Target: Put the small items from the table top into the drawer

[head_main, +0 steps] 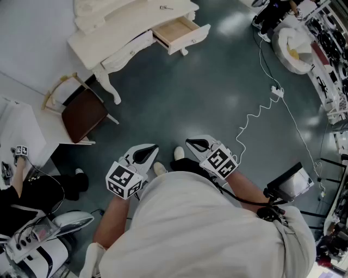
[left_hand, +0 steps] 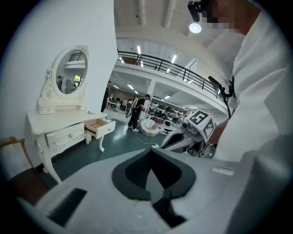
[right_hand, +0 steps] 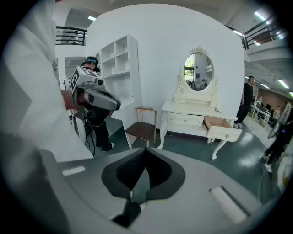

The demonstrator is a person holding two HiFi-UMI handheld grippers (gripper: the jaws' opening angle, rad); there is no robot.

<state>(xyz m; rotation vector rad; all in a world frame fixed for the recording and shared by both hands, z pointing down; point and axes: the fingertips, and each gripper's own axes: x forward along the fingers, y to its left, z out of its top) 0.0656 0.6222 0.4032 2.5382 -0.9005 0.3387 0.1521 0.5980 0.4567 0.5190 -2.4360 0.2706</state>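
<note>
The left gripper (left_hand: 153, 185) has its jaws closed together, nothing between them. The right gripper (right_hand: 139, 184) is likewise closed and empty. Both are held side by side close to the person's body, above bare floor (head_main: 217, 87), jaws pointing toward the table (head_main: 109, 43). The table stands well apart from them, across the floor. A small item (head_main: 166, 7) lies on the table top near the mirror (right_hand: 198, 71), far from either pair of jaws; what it is cannot be told. Just below it the drawer (head_main: 175, 30) stands pulled open, its wooden inside showing. A chair (head_main: 84, 114) stands beside the table's other end. A white cable (head_main: 255, 117) trails over the floor to the right.
</note>
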